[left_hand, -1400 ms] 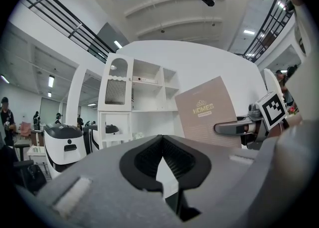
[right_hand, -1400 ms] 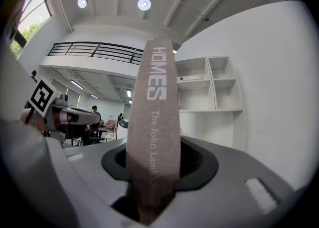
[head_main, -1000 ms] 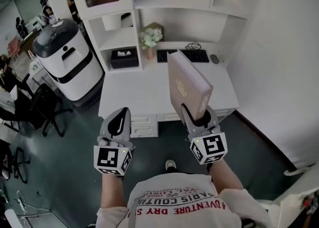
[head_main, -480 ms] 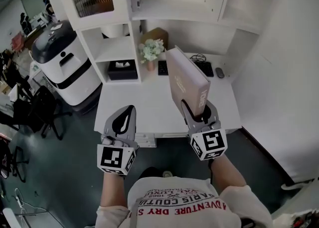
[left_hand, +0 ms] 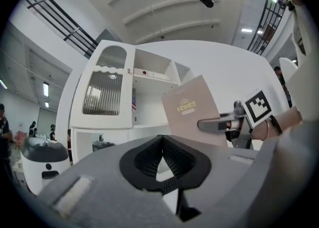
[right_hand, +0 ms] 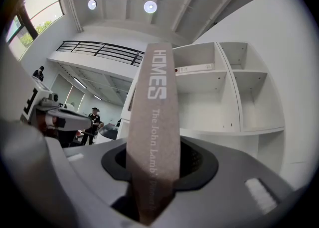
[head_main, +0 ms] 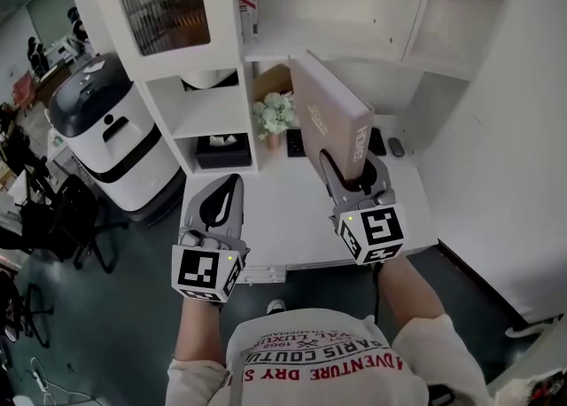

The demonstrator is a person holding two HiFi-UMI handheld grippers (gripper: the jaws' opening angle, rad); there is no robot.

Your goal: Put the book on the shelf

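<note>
While the white, boxy shelf unit [head_main: 292, 41] filled the upper frame, I judged the tall, matte tan hardback book [head_main: 330, 116], upright at centre, could clip a shelf edge or pivot, since my right gripper [head_main: 351, 174] clamped only its bottom end. My left gripper [head_main: 220, 200], lower left, was closed on nothing.

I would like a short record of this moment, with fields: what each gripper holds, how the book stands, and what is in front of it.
right gripper: shut on the lower end of the book
left gripper: jaws together, nothing between them
book pose: upright, tilted, raised above the white desk
book title: HOMES, on cover and spine
ahead: white shelf unit with open compartments
task state: book not yet on a shelf
</note>
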